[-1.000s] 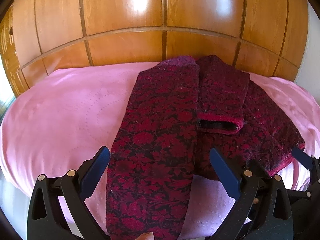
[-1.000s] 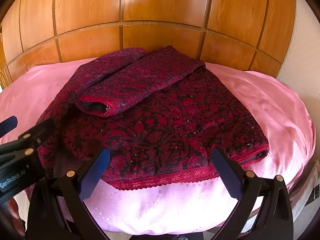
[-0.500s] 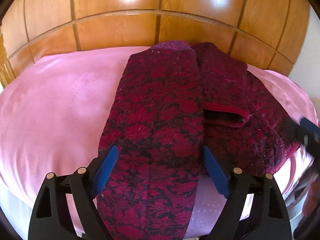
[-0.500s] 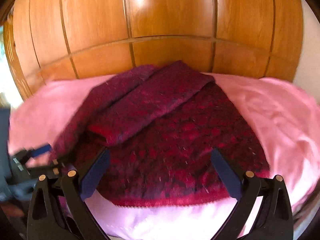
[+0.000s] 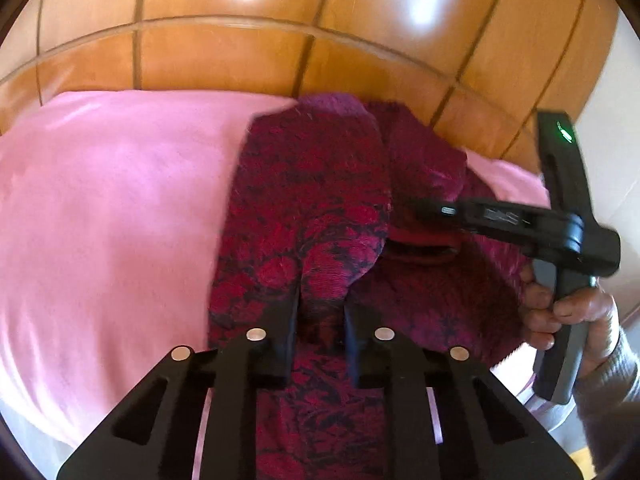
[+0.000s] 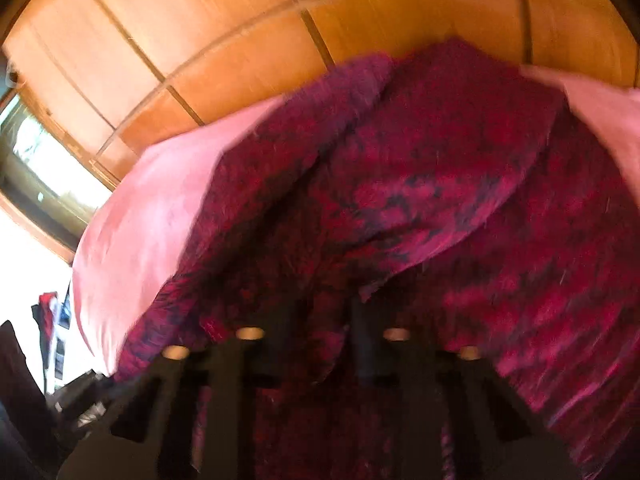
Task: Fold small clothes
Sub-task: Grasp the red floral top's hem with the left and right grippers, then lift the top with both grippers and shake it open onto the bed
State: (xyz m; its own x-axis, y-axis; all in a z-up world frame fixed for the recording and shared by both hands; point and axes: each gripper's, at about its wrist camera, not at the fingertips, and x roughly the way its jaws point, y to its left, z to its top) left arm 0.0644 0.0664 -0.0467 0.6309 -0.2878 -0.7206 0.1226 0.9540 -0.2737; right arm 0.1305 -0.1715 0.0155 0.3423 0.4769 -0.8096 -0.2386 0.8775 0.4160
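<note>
A dark red floral garment (image 5: 312, 208) lies partly folded on a pink cloth-covered surface (image 5: 112, 208). My left gripper (image 5: 320, 312) is shut on the near end of its long folded strip, and the fabric bunches up between the fingers. My right gripper (image 6: 324, 320) is shut on a fold of the same garment (image 6: 420, 184); that view is blurred. In the left wrist view the right gripper's body (image 5: 560, 236), held by a hand, reaches in from the right with its tips at the folded sleeve's cuff (image 5: 424, 248).
A glossy wooden panelled wall (image 5: 280, 20) stands right behind the pink surface. A window (image 6: 36, 168) and some clutter (image 6: 48, 320) show at the far left in the right wrist view.
Both grippers went from open to shut on the garment. The right gripper swung left to the sleeve cuff. The fabric has bunched and lifted at both grips.
</note>
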